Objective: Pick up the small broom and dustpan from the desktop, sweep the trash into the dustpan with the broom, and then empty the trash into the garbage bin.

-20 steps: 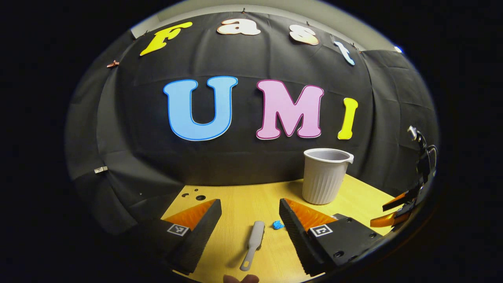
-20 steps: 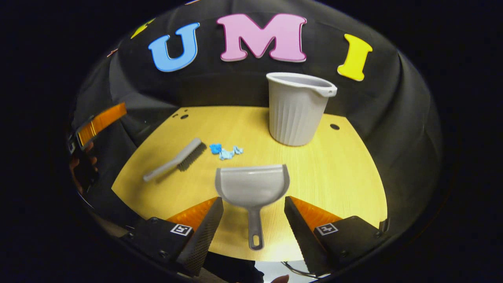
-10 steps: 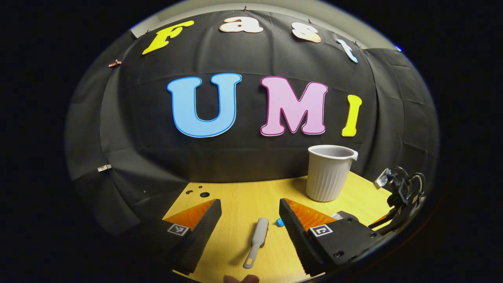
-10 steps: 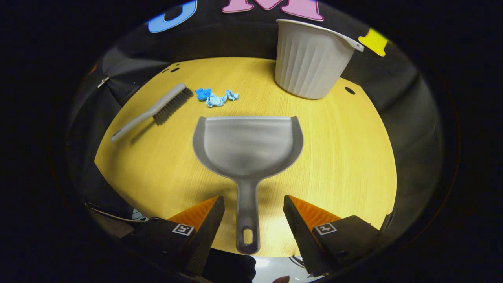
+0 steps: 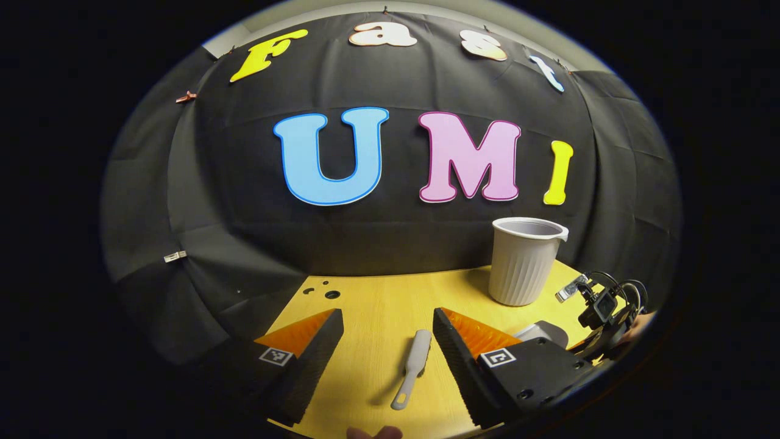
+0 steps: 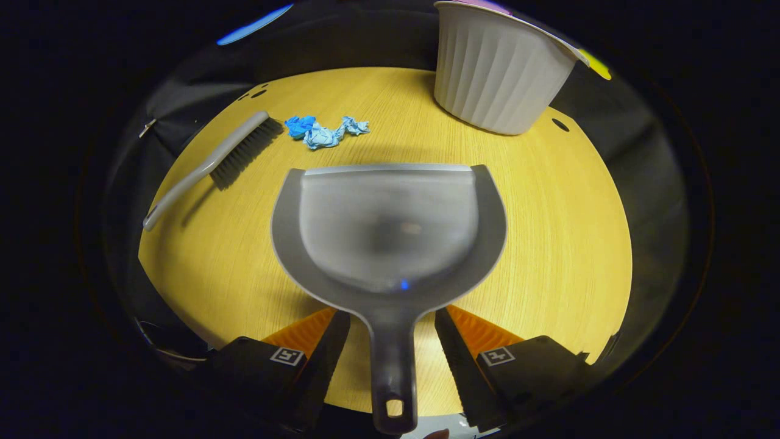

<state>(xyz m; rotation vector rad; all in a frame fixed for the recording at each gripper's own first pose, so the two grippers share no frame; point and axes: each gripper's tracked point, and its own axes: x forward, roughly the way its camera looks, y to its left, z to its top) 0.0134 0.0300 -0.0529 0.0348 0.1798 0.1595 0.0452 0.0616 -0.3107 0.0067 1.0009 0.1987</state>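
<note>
Since a second ago the right gripper (image 6: 391,326) has been closing in on the dustpan (image 6: 389,228), which is now looming far larger in the right gripper view, its handle lying between the two fingers; the fingers are standing apart on either side of that handle with a gap showing on each side — not pressing on it. The dustpan is lying flat on the yellow desktop (image 6: 548,244) with its mouth facing away from the gripper. Beyond the dustpan's mouth, a little to its left, the blue crumpled trash (image 6: 323,131) is sitting on the wood, and the small broom (image 6: 213,164) is lying just beside the trash, farther left, bristles toward it. The garbage bin (image 6: 499,79) is standing upright beyond the dustpan's right corner. In the left gripper view the left gripper (image 5: 388,332) is hovering above the desktop with its fingers spread wide and holding nothing — the broom is lying on the wood between them.
</note>
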